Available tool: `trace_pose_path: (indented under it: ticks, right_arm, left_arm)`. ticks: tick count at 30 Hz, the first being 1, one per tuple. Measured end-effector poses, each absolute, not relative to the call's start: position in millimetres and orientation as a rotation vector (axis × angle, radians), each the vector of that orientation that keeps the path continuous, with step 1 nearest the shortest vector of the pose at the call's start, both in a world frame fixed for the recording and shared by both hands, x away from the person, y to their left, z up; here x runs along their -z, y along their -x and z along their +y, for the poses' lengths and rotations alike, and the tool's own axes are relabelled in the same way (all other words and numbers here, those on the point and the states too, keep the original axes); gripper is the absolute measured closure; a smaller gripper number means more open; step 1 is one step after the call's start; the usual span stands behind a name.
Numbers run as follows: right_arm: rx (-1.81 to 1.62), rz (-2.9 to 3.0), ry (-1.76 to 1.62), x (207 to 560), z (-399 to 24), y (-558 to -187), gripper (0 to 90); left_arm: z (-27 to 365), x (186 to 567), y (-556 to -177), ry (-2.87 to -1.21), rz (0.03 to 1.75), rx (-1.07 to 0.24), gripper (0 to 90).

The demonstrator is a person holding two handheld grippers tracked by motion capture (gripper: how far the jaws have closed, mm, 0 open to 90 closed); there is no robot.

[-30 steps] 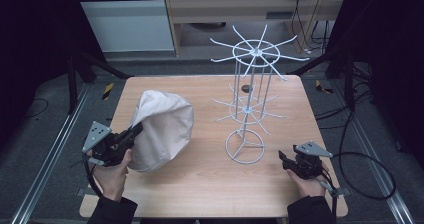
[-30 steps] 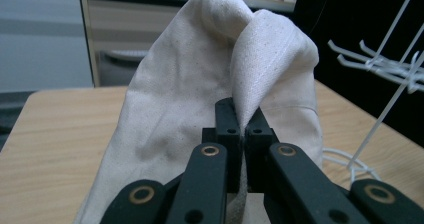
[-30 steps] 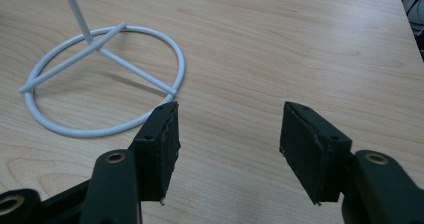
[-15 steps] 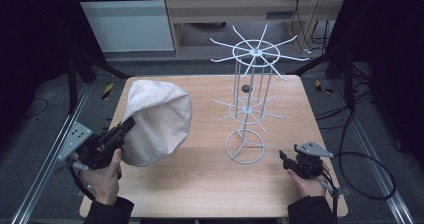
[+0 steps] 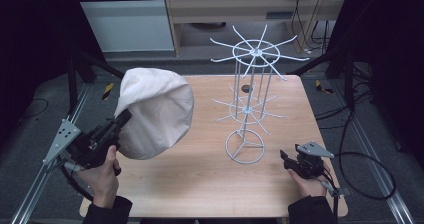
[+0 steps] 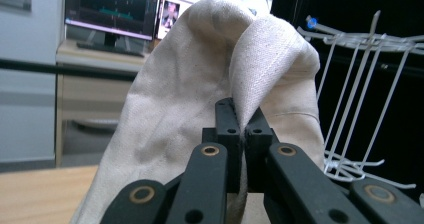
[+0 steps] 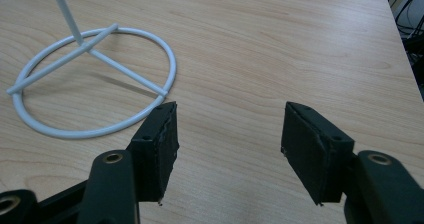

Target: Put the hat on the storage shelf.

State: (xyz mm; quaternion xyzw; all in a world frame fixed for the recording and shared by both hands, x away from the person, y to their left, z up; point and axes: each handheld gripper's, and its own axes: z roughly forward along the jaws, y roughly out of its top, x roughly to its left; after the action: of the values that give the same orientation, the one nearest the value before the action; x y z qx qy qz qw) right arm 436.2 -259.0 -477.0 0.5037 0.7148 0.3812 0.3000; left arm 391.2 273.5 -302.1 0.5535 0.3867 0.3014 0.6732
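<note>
One cloth hat (image 5: pixel 156 111), one wire rack (image 5: pixel 248 104), two tongs

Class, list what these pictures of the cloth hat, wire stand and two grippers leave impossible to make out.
1. Inside of the cloth hat: its own crown hides it, high view.
2. Small dark object behind the wire stand: too small to identify.
3. Stand's upper tiers: cut off by the top edge, right gripper view.

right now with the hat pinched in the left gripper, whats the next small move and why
Probably carry the hat rightward toward the wire rack. The left gripper is shut on a fold of its cloth and holds it off the table, with a gap between hat and rack. The right gripper rests open near the rack's ring base, holding nothing.
</note>
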Motion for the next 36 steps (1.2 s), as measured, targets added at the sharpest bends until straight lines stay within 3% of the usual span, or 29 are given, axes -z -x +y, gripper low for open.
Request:
trace_pose_path:
  ticks: [36]
  right_arm:
    - [-0.996, 1.905, -1.336, 479.1, -259.1, -437.5, 39.7]
  left_arm:
    - [251.6, 249.4, -393.3, -1.012, 0.689, -0.565, 88.7]
